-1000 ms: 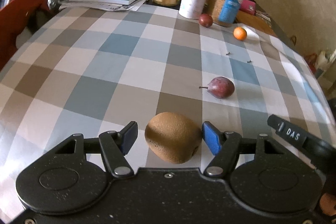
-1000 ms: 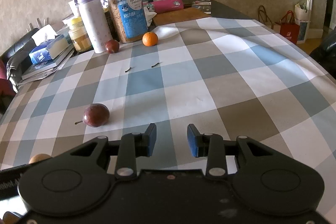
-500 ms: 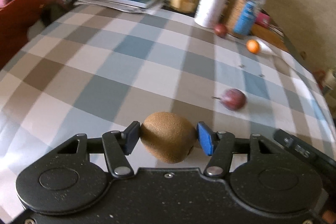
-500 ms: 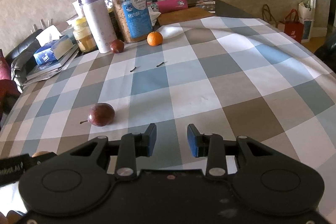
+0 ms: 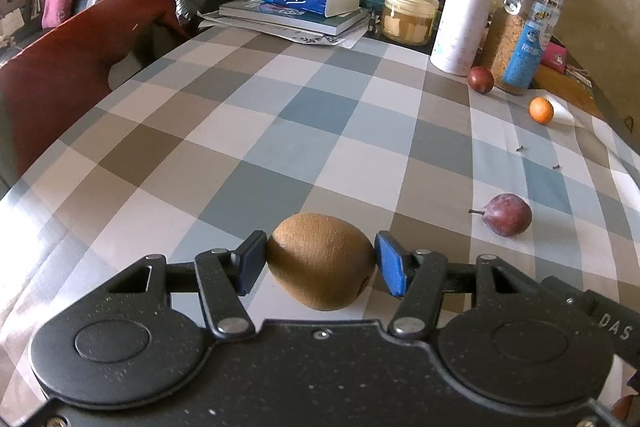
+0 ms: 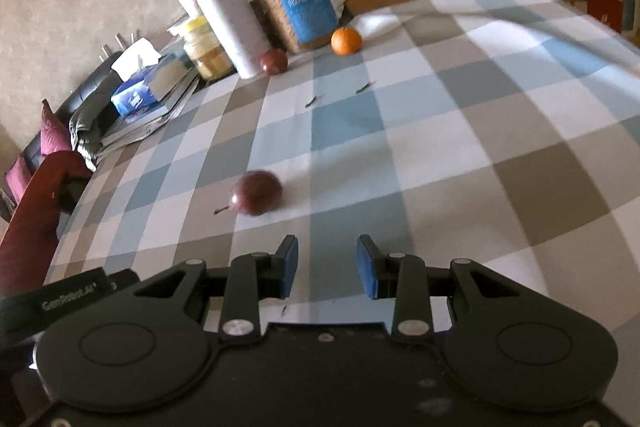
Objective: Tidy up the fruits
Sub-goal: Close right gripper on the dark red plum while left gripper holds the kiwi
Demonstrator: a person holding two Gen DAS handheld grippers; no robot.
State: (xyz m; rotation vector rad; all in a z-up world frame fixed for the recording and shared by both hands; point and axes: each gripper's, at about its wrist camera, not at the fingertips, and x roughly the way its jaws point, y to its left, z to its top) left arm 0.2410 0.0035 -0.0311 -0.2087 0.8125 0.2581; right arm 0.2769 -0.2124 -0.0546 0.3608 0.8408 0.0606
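- Brown, fuzzy kiwi (image 5: pixel 321 261) sits pinched between the blue pads (image 5: pixel 390 269) of the left gripper (image 5: pixel 320 263); the jaws closed onto it within the last second, and both pads press its sides above the checked tablecloth (image 5: pixel 248 131)
- Dark purple fruit (image 5: pixel 507 214) with a short stem lies on the cloth at 2 o'clock from the kiwi
- At 1 o'clock, far off, a small red fruit (image 5: pixel 481 79) rests against a white bottle (image 5: pixel 464 15); an orange (image 5: pixel 541 110) sits just right of it
- Right gripper (image 6: pixel 327 266) holds nothing, its pads a narrow gap apart; the purple fruit (image 6: pixel 257 192) is at its 11 o'clock
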